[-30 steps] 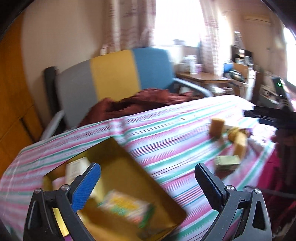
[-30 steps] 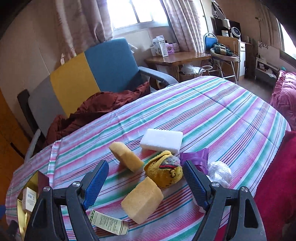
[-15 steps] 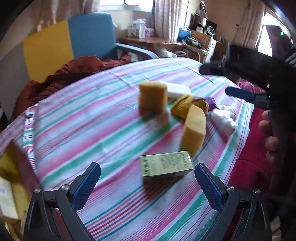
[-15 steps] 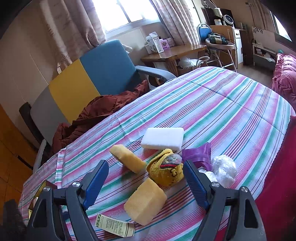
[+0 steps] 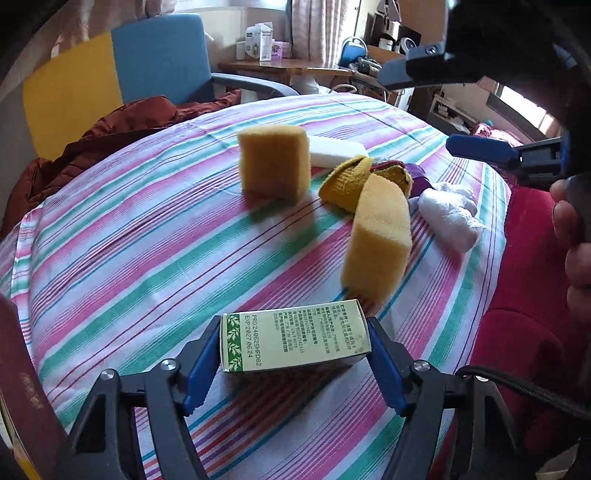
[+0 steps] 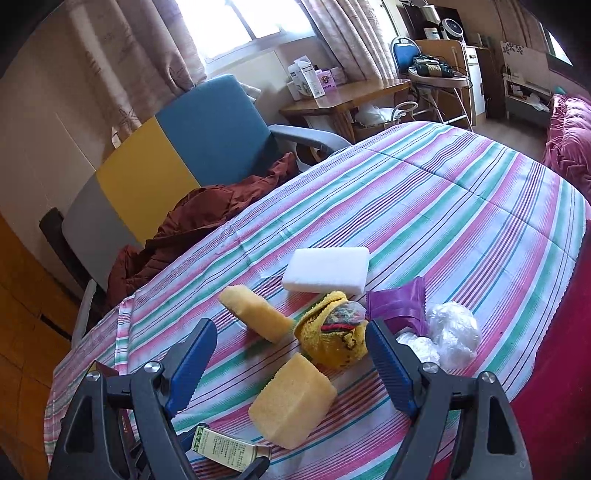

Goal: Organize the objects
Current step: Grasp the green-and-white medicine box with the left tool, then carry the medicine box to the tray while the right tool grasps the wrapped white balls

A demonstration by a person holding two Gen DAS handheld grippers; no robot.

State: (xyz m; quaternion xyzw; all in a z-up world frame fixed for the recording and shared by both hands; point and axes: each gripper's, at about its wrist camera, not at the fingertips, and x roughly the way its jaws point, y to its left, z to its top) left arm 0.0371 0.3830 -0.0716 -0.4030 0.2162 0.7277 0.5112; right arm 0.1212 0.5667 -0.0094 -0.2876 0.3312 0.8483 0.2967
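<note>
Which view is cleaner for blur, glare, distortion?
Left wrist: print on the green-and-white box is readable between the left gripper fingers, the sponges slightly soft, window at far right blown out. Right wrist: mostly sharp, window overexposed. Both: strong fisheye bowing of the striped cloth, dark corners.

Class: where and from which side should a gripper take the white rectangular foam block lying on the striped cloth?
Grip the white rectangular foam block across its short sides, coming from above. It lies flat and low, its top bare; the yellow knitted pouch crowds its near edge.
</note>
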